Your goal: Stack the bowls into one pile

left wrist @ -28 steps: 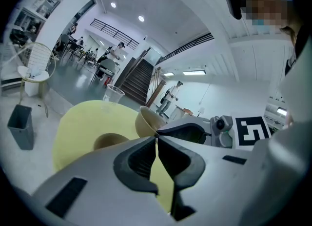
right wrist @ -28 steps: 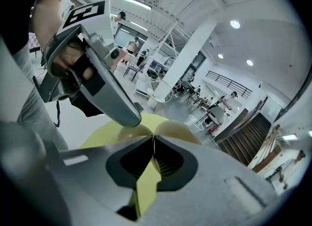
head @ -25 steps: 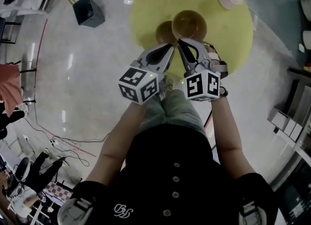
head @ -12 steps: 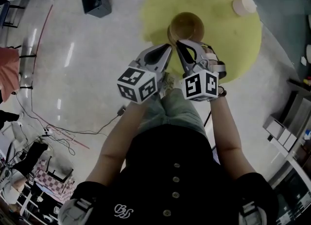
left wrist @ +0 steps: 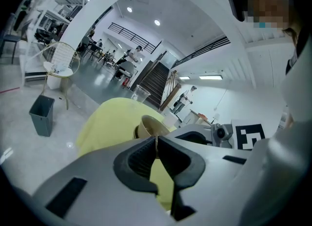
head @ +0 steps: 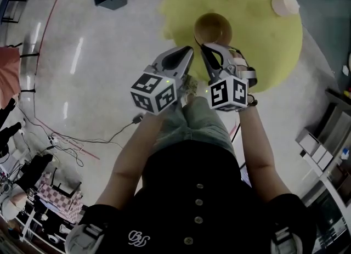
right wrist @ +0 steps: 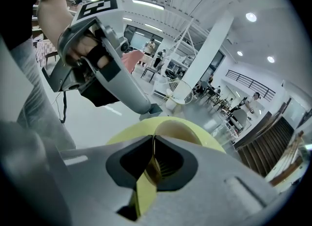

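Head view: bowl stack (head: 213, 27) sits on round yellow desk (head: 274, 55), toward desk's left-front part. Both grippers are side by side just on the person's side of it, pointing at it. Left gripper (head: 188, 50) has its tip at stack's near-left rim. Right gripper (head: 204, 47) has its tip on near rim, right beside the left one. Pale cup (head: 285, 4) at desk's far right, well apart.

Left gripper view: left gripper (left wrist: 156, 142) jaws together w/ a thin tan edge pinched btwn the tips, which reads as the rim of bowl stack (left wrist: 146, 125) directly beyond. A darker outer bowl peeks out at left under the lighter inner one. Desk (left wrist: 109, 122) spreads below.

Right gripper view: right gripper (right wrist: 154, 144) jaws clamped on rim of bowl stack (right wrist: 178, 130). Brown wall runs down btwn the pads, w/ bowl opening straight ahead past the tips. Left gripper (right wrist: 154, 109) comes in from upper left, tip near stack's rim. Desk (right wrist: 122, 139) shows yellow around the stack.
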Motion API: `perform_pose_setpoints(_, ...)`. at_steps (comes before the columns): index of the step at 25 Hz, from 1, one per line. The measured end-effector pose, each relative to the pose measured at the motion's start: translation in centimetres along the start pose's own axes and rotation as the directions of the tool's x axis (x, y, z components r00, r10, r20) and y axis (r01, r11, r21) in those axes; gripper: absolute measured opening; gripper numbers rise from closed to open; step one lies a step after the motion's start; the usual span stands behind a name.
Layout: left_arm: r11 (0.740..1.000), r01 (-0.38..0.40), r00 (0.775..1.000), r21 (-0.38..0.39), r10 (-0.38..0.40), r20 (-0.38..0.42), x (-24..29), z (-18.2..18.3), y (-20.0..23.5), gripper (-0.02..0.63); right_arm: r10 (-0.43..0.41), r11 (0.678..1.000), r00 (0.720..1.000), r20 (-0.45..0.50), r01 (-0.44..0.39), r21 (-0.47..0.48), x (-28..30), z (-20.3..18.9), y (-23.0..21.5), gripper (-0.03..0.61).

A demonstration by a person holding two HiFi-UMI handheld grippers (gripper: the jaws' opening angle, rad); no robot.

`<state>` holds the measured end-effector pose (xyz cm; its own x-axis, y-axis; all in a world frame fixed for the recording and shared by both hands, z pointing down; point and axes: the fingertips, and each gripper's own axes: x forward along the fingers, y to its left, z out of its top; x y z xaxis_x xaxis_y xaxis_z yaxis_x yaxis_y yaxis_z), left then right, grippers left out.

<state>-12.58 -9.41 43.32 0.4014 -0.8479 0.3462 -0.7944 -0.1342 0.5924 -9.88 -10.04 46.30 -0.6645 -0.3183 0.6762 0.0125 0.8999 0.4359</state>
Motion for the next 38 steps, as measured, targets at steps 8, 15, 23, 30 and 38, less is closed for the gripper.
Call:
perform_pose_setpoints(8,1.000,-0.003,1.000,-0.029,0.002,-0.024,0.6,-0.9,0.9,0.023,0.019,0.999,1.000,-0.020,-0.018,0.028,0.9,-1.4,0.8,0.021)
perform_pose_setpoints(15,0.999,-0.003,0.999,-0.041,0.001,-0.047,1.3,-1.3,1.6,0.023,-0.007,0.995,1.000,0.012,0.006,0.099,1.3,-1.0,0.7,0.023)
perform_pose_setpoints(23,0.999,0.002,0.998,-0.036,-0.004,-0.059,2.0,-1.4,1.7,0.023,-0.010,0.988,0.999,0.034,0.005,0.157,1.2,-0.9,0.4,0.066)
perform_pose_setpoints(30,1.000,0.008,0.998,-0.027,-0.009,-0.066,2.2,-1.4,1.4,0.023,0.009,0.978,0.999,0.047,-0.019,0.209,0.8,-1.0,0.5,0.124)
perform_pose_setpoints(38,1.000,0.027,0.998,-0.002,-0.027,-0.065,2.1,-0.9,0.4,0.023,-0.010,0.956,0.997,0.079,-0.013,0.292,-0.4,-0.5,-0.1,0.136)
